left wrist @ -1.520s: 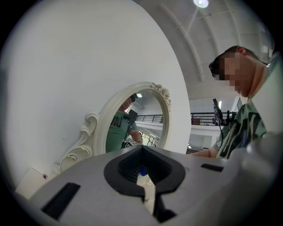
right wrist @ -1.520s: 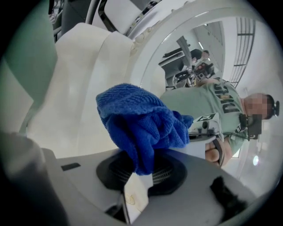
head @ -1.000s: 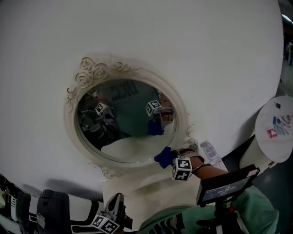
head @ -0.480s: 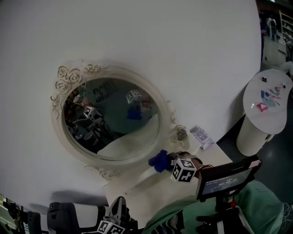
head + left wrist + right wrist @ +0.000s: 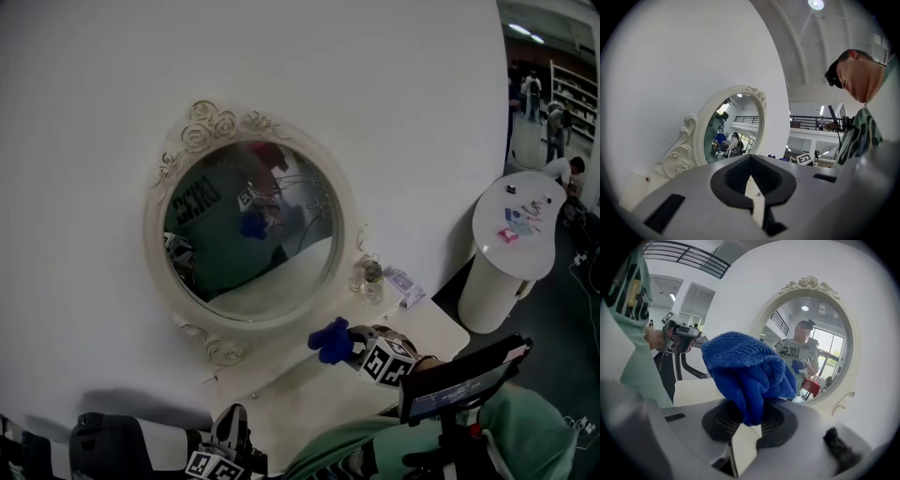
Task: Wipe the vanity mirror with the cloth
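1. While scanning from the left, find the left gripper (image 5: 220, 450) low at 7 o'clock of the head view, short of the table (image 5: 309, 398). Shows jaws drawn almost together, just a thin slit between, gripping nothing. Probably parked there to leave the working side free.
2. Up at 10 o'clock, meet the mirror (image 5: 248, 220): oval glass in a cream scrolled frame, upright against the white wall (image 5: 328, 75) at the back of the table. Set to face anyone at the table, hence reflecting the cloth.
3. At 5 o'clock from the mirror, spot the blue cloth (image 5: 330, 339), bunched and clamped by one fold in the right gripper (image 5: 349, 345). Sticks out well past the jaw tips, presumably to offer a soft pad and spare the glass from hard plastic. Hangs over the table, near the frame's lower rim but apart from the glass, so no wiping contact at present. Calls, by this reading, for a lift toward 11 o'clock before any stroke.
4. At 4 o'clock from the mirror, note a small glass bottle (image 5: 368, 275) just beside the frame, with a card (image 5: 406, 284) next to it. Worth steering round: easy to knock with a wide sweep.
5. Far off at 3 o'clock, see a round side table (image 5: 539, 248), well apart and of no use to the job.
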